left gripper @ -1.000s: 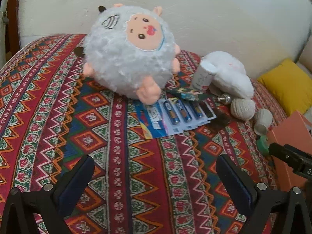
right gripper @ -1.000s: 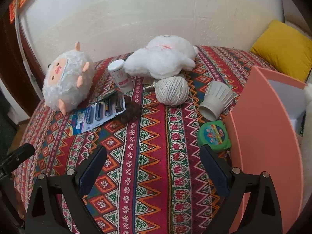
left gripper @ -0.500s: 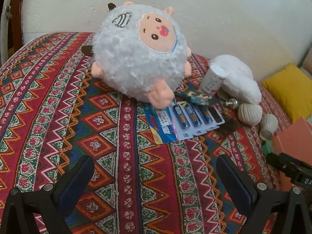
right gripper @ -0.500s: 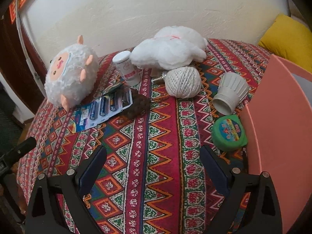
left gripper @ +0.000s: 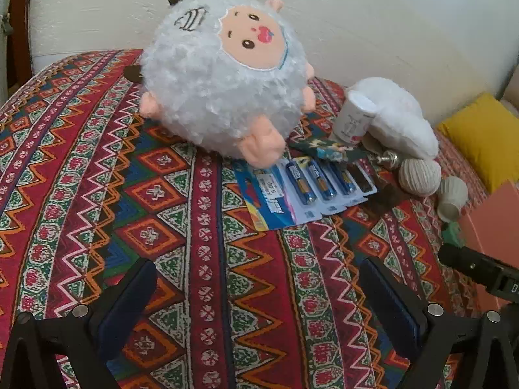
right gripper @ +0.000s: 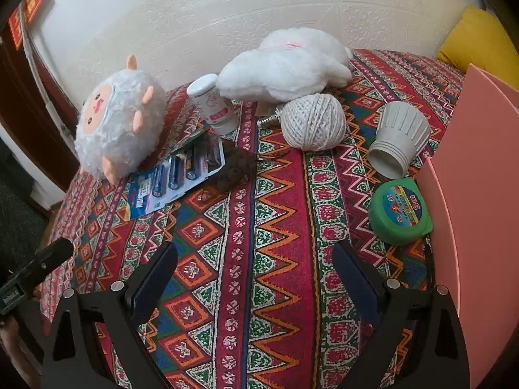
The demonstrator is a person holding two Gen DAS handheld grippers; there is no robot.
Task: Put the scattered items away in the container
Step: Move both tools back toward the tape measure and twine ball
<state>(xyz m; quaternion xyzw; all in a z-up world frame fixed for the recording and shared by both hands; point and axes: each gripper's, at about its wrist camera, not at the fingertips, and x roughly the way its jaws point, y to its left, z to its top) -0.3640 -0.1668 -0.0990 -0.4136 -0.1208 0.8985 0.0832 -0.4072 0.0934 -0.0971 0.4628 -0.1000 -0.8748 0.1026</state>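
Both tongs hang spread wide over the patterned cloth [left gripper: 201, 227], neither holding anything. The left tongs [left gripper: 259, 295] sit at the bottom of the left wrist view, with the round sheep plush [left gripper: 223, 77] in the upper middle and the battery pack [left gripper: 301, 191] just below its foot. To the right lie a white bottle [left gripper: 353, 120] leaning on a white plush [left gripper: 399, 120], then a twine ball [left gripper: 418, 176].

In the right wrist view the right tongs [right gripper: 256, 278] are at the bottom; the green tape measure [right gripper: 400, 214] lies at right centre, just beside the pink container [right gripper: 480, 194] at the right edge. A ribbed white cup [right gripper: 400, 136] lies on its side above it, and a dark brown clump [right gripper: 233, 168] touches the batteries' corner.
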